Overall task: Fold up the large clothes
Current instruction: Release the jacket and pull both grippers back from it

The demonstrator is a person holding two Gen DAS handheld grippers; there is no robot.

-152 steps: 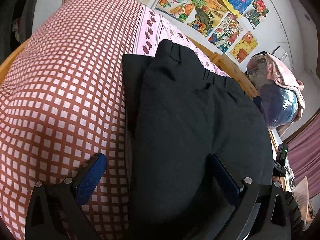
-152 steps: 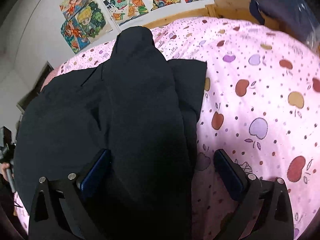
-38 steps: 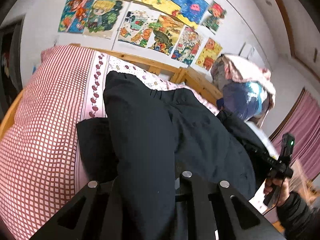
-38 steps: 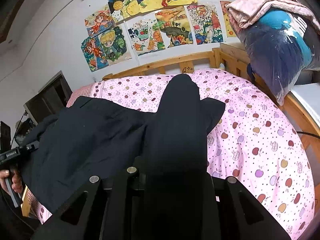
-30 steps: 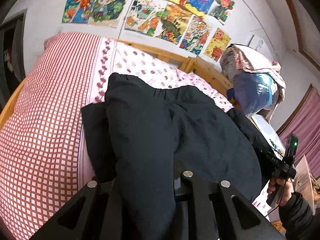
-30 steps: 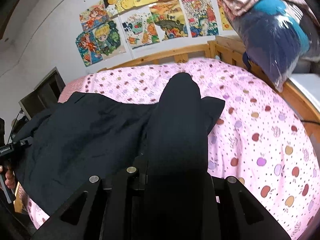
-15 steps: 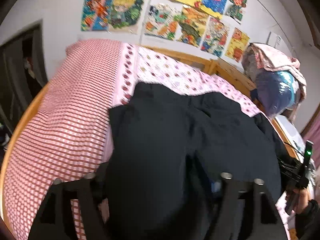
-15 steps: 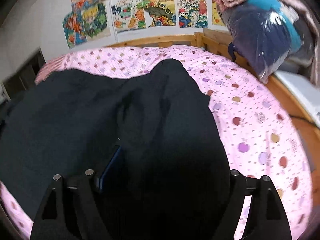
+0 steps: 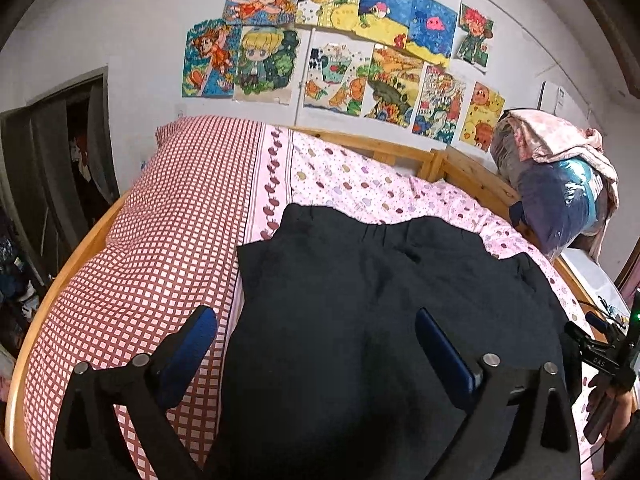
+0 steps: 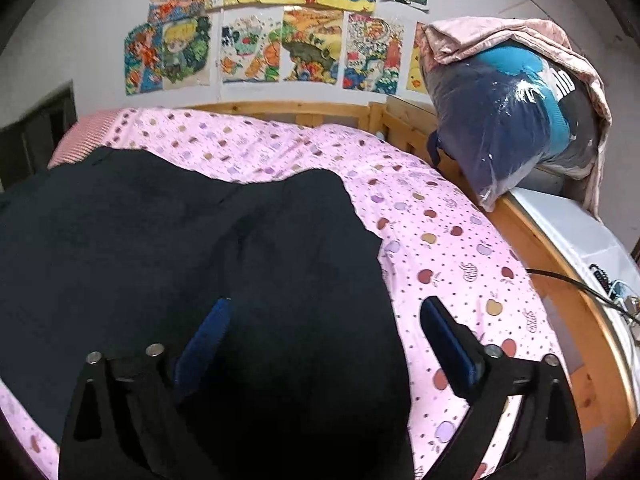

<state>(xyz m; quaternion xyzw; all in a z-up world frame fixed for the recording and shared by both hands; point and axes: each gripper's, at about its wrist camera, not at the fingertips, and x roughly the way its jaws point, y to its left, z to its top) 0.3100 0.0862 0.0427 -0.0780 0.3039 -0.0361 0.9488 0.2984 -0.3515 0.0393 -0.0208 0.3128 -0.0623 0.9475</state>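
Observation:
A large black garment (image 9: 360, 300) lies spread on the bed, its gathered waistband toward the headboard. It also fills the left and middle of the right wrist view (image 10: 200, 240). My left gripper (image 9: 316, 348) is open above the garment's left edge, its blue pads (image 9: 192, 348) spread wide, holding nothing. My right gripper (image 10: 324, 340) is open above the garment's right edge, with one pad (image 10: 444, 340) over the sheet.
The bed has a pink fruit-print sheet (image 10: 440, 240) and a red checked cover (image 9: 168, 220) on the left. A wooden bed frame (image 10: 560, 300) runs around it. A bagged bundle of bedding (image 10: 512, 120) sits at the right. Drawings hang on the wall (image 9: 340, 52). A dark doorway (image 9: 60, 168) is at left.
Both grippers were shut on lifted folds of the black garment a second ago. Both have opened and let go, and the garment now lies flat on the bed.

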